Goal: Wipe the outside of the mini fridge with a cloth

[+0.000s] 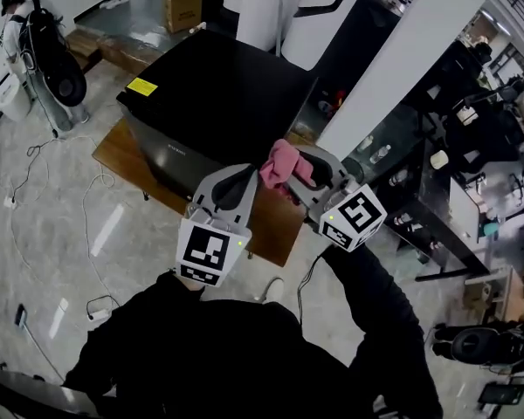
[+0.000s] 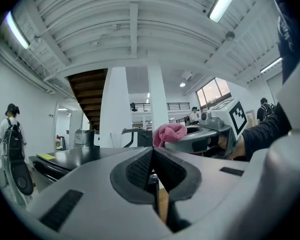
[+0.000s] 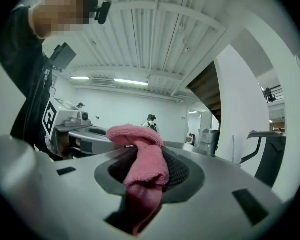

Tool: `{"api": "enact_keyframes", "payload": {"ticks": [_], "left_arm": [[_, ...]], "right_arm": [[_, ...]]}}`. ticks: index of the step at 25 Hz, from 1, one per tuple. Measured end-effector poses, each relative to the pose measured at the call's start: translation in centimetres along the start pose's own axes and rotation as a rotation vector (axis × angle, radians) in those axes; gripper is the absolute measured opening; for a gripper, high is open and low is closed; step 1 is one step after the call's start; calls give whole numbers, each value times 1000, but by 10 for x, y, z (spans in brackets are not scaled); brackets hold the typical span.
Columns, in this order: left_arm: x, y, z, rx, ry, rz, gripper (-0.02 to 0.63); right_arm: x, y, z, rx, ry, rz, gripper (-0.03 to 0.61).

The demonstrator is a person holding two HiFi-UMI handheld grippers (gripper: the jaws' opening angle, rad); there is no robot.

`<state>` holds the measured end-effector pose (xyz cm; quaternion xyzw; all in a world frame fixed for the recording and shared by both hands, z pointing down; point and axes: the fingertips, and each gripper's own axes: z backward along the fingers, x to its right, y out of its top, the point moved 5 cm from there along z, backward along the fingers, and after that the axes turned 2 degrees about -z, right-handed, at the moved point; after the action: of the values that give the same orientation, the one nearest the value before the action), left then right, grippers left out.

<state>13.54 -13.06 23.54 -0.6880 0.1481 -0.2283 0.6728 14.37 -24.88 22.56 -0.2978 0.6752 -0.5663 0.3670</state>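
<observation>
Both up high — right hand-held gripper [image 1: 295,171] clamps the cloth [image 1: 279,160], left hand-held gripper [image 1: 248,176] closed, empty — I'd press it flat on the fridge [image 1: 218,94].

Mini fridge [image 1: 218,94] on platform [image 1: 118,154], cloth [image 1: 284,166] before it

At my far left a person with a backpack [image 1: 16,5] stands on the glossy floor [image 1: 44,243], and a cardboard box [image 1: 182,5] sits farther back. A white power strip [image 1: 99,310] lies below me. On my right, a white pillar [image 1: 410,59] rises beside a cluttered dark desk [image 1: 437,195].
</observation>
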Motion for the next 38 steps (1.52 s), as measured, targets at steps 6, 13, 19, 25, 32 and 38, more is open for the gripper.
{"api": "enact_keyframes", "payload": {"ticks": [6, 13, 19, 25, 32, 38], "left_arm": [[57, -16, -47, -64, 66, 24, 6], [93, -39, -92, -80, 245, 88, 6], [95, -59, -101, -91, 456, 68, 6], [92, -75, -99, -127, 588, 103, 6], [97, -111, -103, -84, 675, 89, 6], [107, -176, -126, -97, 697, 32, 6]], "right_arm": [[39, -55, 40, 4, 113, 129, 135], [85, -102, 46, 36, 207, 428, 137], [87, -115, 15, 225, 217, 987, 137], [86, -129, -9, 417, 225, 1105, 132], [78, -160, -16, 459, 278, 1157, 126], [80, -227, -26, 362, 334, 1174, 126]]}}
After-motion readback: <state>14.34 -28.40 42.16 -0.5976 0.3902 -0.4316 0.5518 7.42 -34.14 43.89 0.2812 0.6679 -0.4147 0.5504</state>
